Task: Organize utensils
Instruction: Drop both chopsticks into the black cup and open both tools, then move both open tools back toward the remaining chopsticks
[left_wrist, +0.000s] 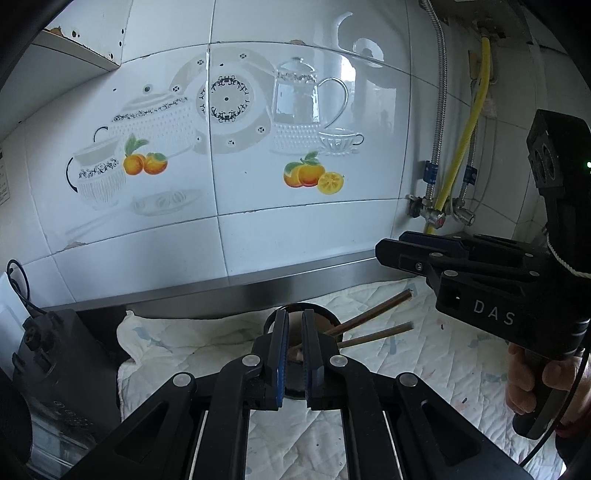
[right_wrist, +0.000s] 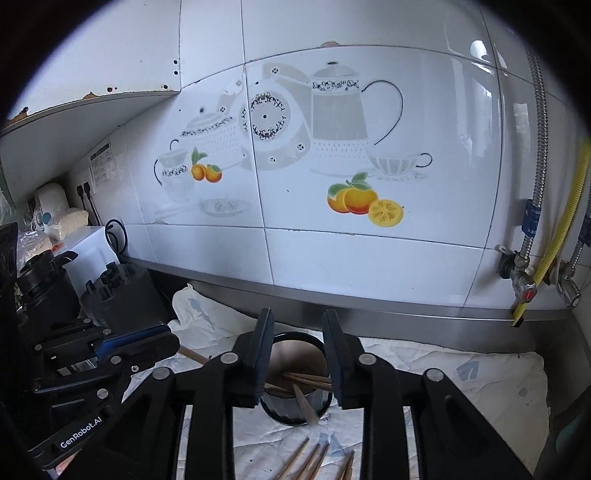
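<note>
A dark round cup (right_wrist: 284, 410) stands on a white quilted cloth (right_wrist: 443, 369), and several wooden chopsticks (right_wrist: 306, 380) lean in it. My right gripper (right_wrist: 297, 321) hovers just over the cup, open, with nothing pressed between its pads. More chopsticks (right_wrist: 306, 461) lie on the cloth below it. In the left wrist view the cup (left_wrist: 327, 321) sits right behind my left gripper (left_wrist: 294, 314), and two chopsticks (left_wrist: 373, 325) stick out of it to the right. The left gripper (right_wrist: 171, 341) is shut, with a thin brown chopstick (right_wrist: 197, 356) poking past its tips. The right gripper (left_wrist: 384, 251) hangs to the right.
A black appliance (left_wrist: 62, 354) stands left of the cloth, with a white box (right_wrist: 88, 251) behind it. A steel ledge (left_wrist: 258, 288) runs under the tiled wall. Valves and hoses (right_wrist: 524, 284) fill the right corner. A person's hand (left_wrist: 535, 380) grips the right handle.
</note>
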